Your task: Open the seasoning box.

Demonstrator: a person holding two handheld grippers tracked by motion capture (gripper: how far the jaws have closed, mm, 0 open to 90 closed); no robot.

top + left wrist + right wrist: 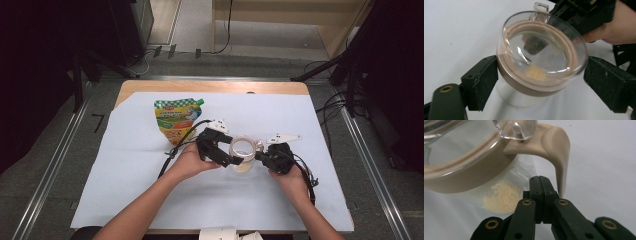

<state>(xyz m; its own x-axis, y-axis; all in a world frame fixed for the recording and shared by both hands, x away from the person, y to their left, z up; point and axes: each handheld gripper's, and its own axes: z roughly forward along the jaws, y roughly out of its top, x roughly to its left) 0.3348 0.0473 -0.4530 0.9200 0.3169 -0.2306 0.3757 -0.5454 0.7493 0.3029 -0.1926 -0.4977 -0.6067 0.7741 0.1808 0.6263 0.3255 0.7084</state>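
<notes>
i see the clear jar [243,152] with its tan collar and clear lid [541,53] standing on the white sheet [150,190] in the middle of the table, a little pale powder [500,197] in its bottom. my left gripper [234,161] has its jaws spread wide on either side of the collar, the left pad just at it and the right pad apart, so it is released. my right gripper [540,181] is clenched on nothing, right beside the jar's handle [557,150]. a printed pouch [177,119] lies nearby.
</notes>
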